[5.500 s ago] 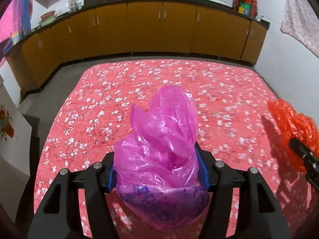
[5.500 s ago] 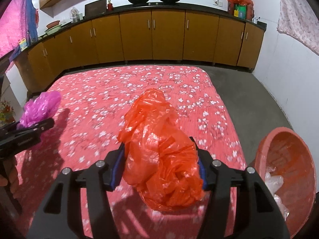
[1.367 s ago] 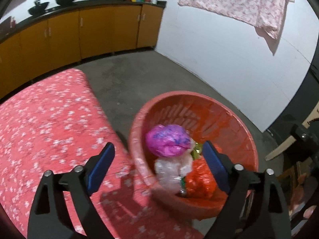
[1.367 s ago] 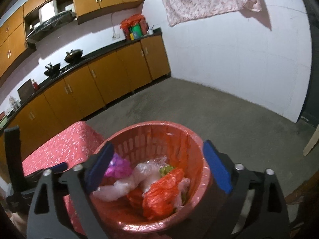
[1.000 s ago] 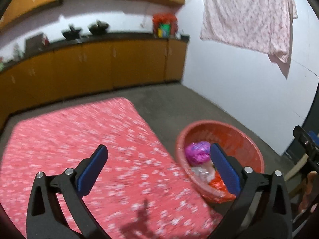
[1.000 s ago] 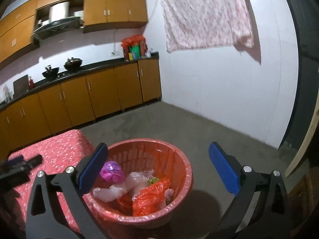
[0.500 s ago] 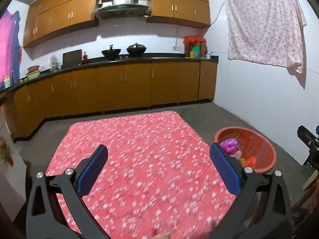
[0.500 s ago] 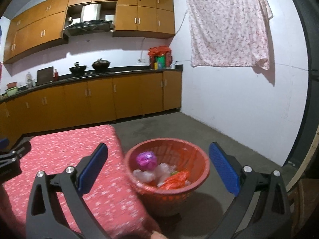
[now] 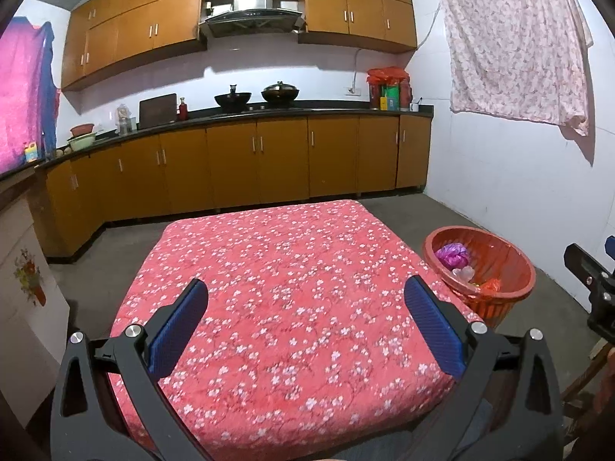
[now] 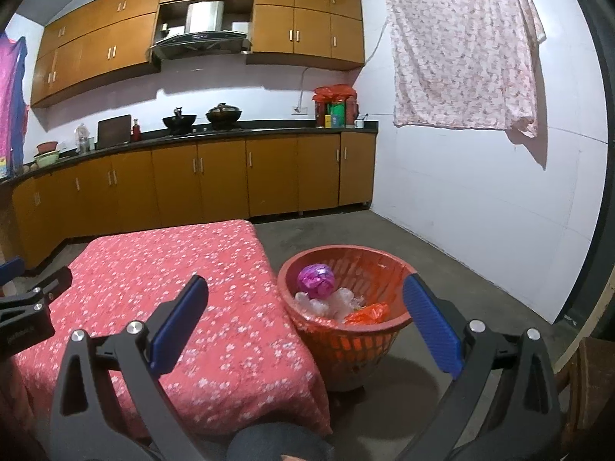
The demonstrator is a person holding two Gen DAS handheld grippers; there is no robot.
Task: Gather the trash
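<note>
A red plastic basket (image 10: 388, 265) stands on the floor right of the table; it also shows in the left wrist view as the basket (image 9: 511, 265). Inside lie a crumpled pink bag (image 10: 316, 280), clear plastic (image 10: 338, 301) and an orange bag (image 10: 367, 314); the left wrist view shows the pink bag (image 9: 452, 255) too. My left gripper (image 9: 305, 317) is open and holds nothing, raised above the near end of the red flowered tablecloth (image 9: 292, 269). My right gripper (image 10: 305, 317) is open with nothing in it, near the basket's front rim.
Brown cabinets (image 9: 246, 165) and a black counter with pots run along the back wall. A flowered cloth (image 10: 461, 50) hangs on the white right wall. Grey concrete floor (image 10: 384, 230) surrounds the table and basket. A wooden piece (image 10: 592, 380) stands at the far right.
Both grippers held bags, pink in the left and orange in the right; both bags now lie in the basket. Both grippers have opened and drawn back and up from the basket.
</note>
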